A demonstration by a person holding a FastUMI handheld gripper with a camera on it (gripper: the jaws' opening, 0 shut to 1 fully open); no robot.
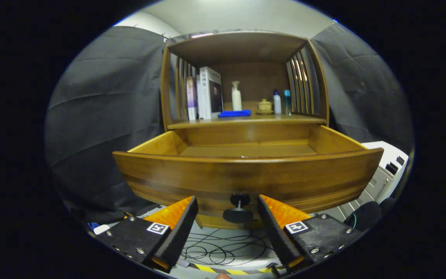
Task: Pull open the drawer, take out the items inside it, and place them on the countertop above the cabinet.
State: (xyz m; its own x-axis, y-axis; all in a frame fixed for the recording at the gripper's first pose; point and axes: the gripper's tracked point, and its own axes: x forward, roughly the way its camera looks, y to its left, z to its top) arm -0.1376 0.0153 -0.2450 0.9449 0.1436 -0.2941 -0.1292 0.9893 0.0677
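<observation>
Although the drawer stands pulled well out of the wooden cabinet, its visible floor looks bare, so the items may already lie above or sit hidden behind the front panel; which, cannot be told. Cabinet: an open alcove with slatted sides, largest piece in the booth, set against dark cloth walls. Countertop: the shelf surface directly above the drawer, carrying upright books at one side, a blue cloth lying flat before a pale pump bottle, a small lidded jar, and two slim bottles near the opposite slats. Drawer knob: dark, projecting from the front panel, sitting between the fingers without touching either. Gripper: fingers spread wide, holding nothing, one each side of the knob, as if just let go or about to grasp. Floor below: pale, strewn with looped cables and a striped hazard tape. A pale appliance stands beside the drawer's far corner.
</observation>
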